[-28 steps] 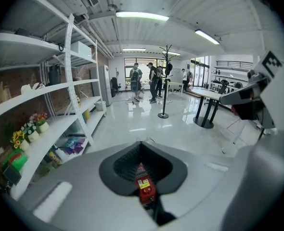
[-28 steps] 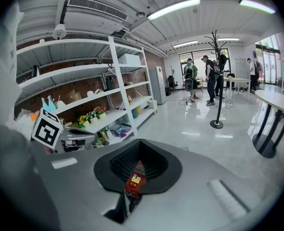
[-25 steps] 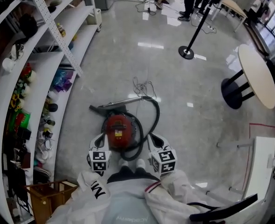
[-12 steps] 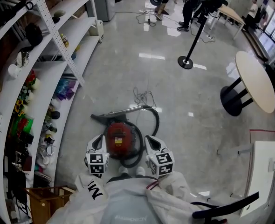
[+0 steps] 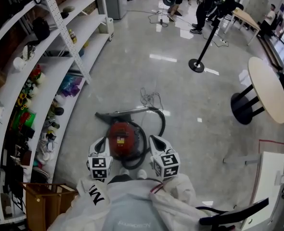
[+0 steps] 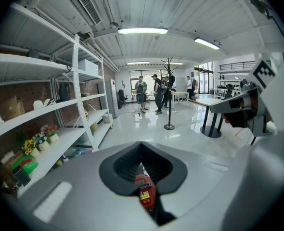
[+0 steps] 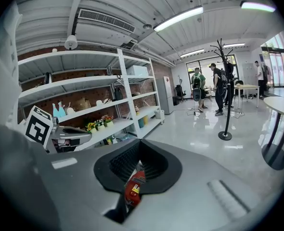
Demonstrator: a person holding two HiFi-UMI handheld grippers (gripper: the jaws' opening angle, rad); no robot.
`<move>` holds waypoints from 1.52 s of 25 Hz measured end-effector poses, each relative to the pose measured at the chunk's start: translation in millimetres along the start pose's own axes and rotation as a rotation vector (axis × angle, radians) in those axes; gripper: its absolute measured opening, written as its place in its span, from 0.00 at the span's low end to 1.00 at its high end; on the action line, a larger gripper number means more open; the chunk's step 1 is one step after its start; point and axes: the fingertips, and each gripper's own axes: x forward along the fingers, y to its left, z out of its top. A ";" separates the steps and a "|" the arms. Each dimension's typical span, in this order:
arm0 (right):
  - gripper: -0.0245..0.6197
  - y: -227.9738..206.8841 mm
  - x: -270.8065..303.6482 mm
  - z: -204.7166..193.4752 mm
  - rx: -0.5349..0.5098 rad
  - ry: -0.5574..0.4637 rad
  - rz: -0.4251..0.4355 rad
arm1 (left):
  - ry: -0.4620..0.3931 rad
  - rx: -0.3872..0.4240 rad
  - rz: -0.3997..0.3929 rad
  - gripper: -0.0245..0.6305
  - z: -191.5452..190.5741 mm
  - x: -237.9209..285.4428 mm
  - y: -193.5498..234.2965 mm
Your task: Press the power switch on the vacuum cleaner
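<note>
A red canister vacuum cleaner [image 5: 122, 137] lies on the glossy floor just in front of the person's feet. Its black hose [image 5: 156, 124] loops round the right side, and the wand [image 5: 127, 111] lies beyond it. My left gripper [image 5: 102, 144] hangs at the canister's left side and my right gripper [image 5: 155, 142] at its right, both above the floor. Each is shut with nothing held. In the left gripper view a strip of the vacuum cleaner [image 6: 144, 191] shows through the hollow between the shut jaws, and the vacuum cleaner [image 7: 134, 186] shows likewise in the right gripper view. I cannot make out the power switch.
White shelving [image 5: 50, 76] with small goods runs along the left, with a wooden crate [image 5: 45, 201] at its near end. A loose cord [image 5: 149, 97] lies beyond the wand. A stanchion post [image 5: 196, 64], a round table [image 5: 267, 88] and standing people [image 5: 204, 4] are farther off.
The head view has drifted slightly, so the vacuum cleaner sits a little lower in frame. Both grippers keep their places either side of the canister, still shut.
</note>
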 end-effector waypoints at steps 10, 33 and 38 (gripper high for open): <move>0.04 1.3 -7.4 -18.0 -0.009 0.042 0.061 | 0.004 -0.022 0.055 0.04 -10.5 -22.5 -10.8; 0.04 70.0 -39.4 -39.0 -0.069 0.043 0.064 | -0.022 -0.049 0.034 0.04 -53.1 -86.4 -4.5; 0.04 92.6 -52.1 -46.0 -0.074 0.039 0.056 | -0.039 -0.050 0.014 0.04 -62.3 -109.5 -3.5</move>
